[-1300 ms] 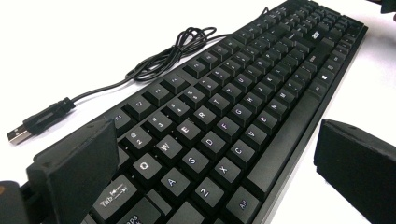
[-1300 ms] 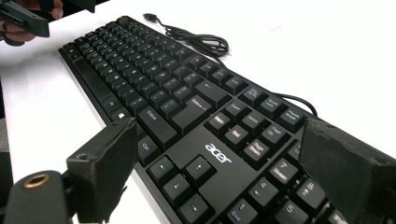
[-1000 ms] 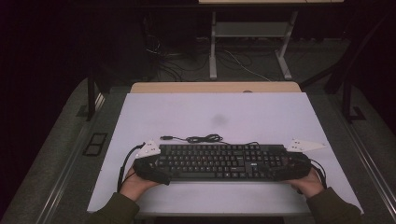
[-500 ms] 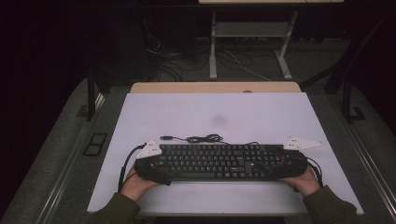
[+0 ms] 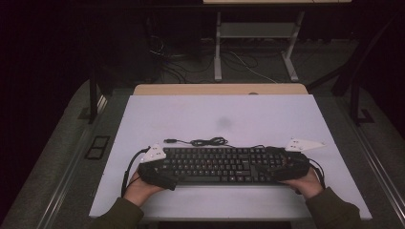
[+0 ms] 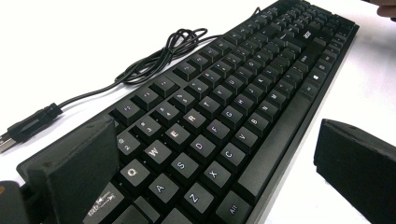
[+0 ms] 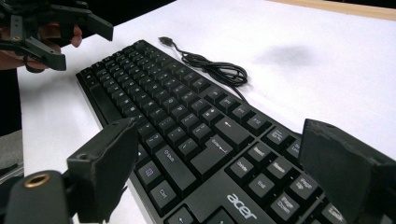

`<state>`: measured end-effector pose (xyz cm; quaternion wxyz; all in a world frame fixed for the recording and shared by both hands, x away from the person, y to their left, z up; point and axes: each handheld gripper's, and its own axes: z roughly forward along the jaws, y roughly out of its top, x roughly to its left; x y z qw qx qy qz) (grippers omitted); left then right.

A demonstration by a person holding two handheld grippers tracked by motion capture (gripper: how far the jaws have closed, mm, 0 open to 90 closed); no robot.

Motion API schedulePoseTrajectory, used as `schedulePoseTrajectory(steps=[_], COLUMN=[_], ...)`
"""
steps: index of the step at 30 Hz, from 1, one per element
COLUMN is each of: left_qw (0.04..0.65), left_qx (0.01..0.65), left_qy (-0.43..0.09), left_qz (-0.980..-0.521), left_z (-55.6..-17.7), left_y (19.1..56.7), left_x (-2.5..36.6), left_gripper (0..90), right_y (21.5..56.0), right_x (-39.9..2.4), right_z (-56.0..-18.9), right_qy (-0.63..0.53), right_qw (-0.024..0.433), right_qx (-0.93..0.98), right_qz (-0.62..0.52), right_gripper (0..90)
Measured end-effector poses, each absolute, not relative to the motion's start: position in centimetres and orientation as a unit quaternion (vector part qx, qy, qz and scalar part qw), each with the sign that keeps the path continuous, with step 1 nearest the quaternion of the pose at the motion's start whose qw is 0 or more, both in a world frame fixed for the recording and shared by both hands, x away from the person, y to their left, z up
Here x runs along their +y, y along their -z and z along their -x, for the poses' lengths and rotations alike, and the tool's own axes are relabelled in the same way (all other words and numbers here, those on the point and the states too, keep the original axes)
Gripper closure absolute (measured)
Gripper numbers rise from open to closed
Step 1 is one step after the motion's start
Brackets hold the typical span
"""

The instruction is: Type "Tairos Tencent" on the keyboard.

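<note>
Little has shifted since a second ago; our grippers stay at the keyboard's ends. Our left gripper [image 5: 155,167] straddles the left end of the black keyboard [image 5: 219,165], jaws spread wide. Its coiled cable [image 5: 209,141] lies just behind. Our right gripper [image 5: 289,164] straddles the right end, jaws also apart. Bare white table [image 5: 229,114] stretches beyond; the near edge lies close.
</note>
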<state>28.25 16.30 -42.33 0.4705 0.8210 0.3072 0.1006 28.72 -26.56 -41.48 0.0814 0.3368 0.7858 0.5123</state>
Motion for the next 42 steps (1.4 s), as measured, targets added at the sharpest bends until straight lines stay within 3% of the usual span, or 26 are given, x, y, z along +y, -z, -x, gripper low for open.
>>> schedulePoseTrajectory(steps=[42], left_qw=[0.474], left_qx=[0.302], left_qy=[-0.102], left_qz=[-0.821], left_z=[-28.2], left_y=[42.4], left_x=[15.8], left_gripper=[0.0], right_y=[41.4], right_x=[-23.0], right_z=[-30.6], right_qy=[-0.517], right_qw=[0.058], right_qx=[0.793], right_qz=[-0.316], right_gripper=[11.7])
